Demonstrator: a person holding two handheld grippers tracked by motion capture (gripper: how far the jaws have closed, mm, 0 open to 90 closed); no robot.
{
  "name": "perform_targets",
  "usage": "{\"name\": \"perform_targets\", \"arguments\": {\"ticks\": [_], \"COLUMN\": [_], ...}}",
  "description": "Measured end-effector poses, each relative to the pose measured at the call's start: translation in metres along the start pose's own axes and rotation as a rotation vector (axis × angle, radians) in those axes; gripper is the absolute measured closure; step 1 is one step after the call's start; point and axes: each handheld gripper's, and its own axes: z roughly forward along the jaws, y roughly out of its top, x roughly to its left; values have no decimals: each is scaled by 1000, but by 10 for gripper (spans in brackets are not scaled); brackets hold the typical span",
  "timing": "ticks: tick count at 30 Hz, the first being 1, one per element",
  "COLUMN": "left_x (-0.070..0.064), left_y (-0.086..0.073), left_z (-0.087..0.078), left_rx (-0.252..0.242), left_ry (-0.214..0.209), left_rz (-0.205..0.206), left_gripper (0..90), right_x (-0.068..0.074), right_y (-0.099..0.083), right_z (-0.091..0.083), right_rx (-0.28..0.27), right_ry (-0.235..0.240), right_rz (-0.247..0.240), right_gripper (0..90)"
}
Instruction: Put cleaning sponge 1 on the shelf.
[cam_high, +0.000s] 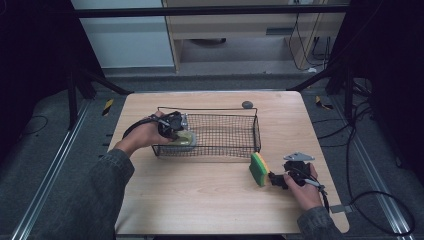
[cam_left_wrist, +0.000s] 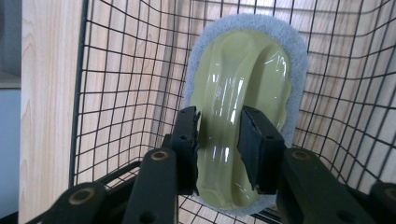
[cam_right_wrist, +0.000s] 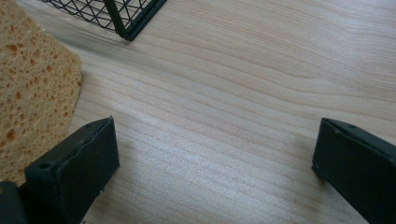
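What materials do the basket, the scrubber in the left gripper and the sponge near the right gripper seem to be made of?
Basket: thin black wire, probably coated metal, judging by its open mesh grid.
Scrubber: glossy pale green handle, likely hard plastic given the sharp reflections, on a fuzzy grey-white pad that looks like fibre.
Sponge: porous yellow foam with open holes and a green layer, perhaps an abrasive one.

Scrub pad (cam_left_wrist: 243, 93): pale green glossy handle on grey-white pad, inside wire basket (cam_high: 235, 131), left end. Sponge (cam_high: 259, 169): yellow with green face, on edge, just outside basket's right corner.
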Motion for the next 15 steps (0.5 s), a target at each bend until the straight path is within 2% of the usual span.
{"name": "perform_targets", "arguments": {"ticks": [2, 3, 4, 5, 6, 7, 8, 9, 10, 11, 12, 13, 14, 15], "left_x": [1, 4, 5, 5, 6, 7, 7, 7, 4, 4, -1, -1, -11, -11], "left_y": [-1, -2, -2, -2, -2, -3, -3, -3, -4, -4, -8, -8, -13, -13], "left_z": [-6, -17, -23, -23, -29, -39, -44, -44, -52, -52, -60, -60, -67, -67], "left_rx": [-26, -78, -105, -105, -126, -159, -173, -173, -188, -188, -236, -236, -294, -294], "left_ry": [18, 46, 59, 59, 73, 107, 128, 128, 157, 157, 192, 192, 215, 215], "left_rz": [-17, -40, -63, -63, -86, -129, -144, -144, -191, -191, -258, -258, -352, -352], "left_gripper": [612, 600, 581, 556, 556, 481, 436, 381, 311, 252, 209, 172, 127, 102], "right_x": [0, 0, 0, 0, 0, 0, 0, 0, 0, 0, 0, 0, 0, 0], "right_y": [0, 0, 0, 0, 0, 0, 0, 0, 0, 0, 0, 0, 0, 0], "right_z": [0, 0, 0, 0, 0, -1, 0, 0, 0, 0, 0, 0, 0, 0], "right_rx": [1, 0, 0, 0, 0, 4, 3, 3, 1, 1, 1, 1, 1, 1], "right_ry": [0, 0, 0, 0, 0, 5, 5, 5, 2, 2, 4, 4, 0, 0], "right_rz": [0, 0, 0, 0, 0, 9, 8, 8, 5, 5, 6, 6, 6, 6], "right_gripper": [6, 6, 6, 6, 6, 6, 6, 6, 6, 6, 6, 6, 6, 6]}}
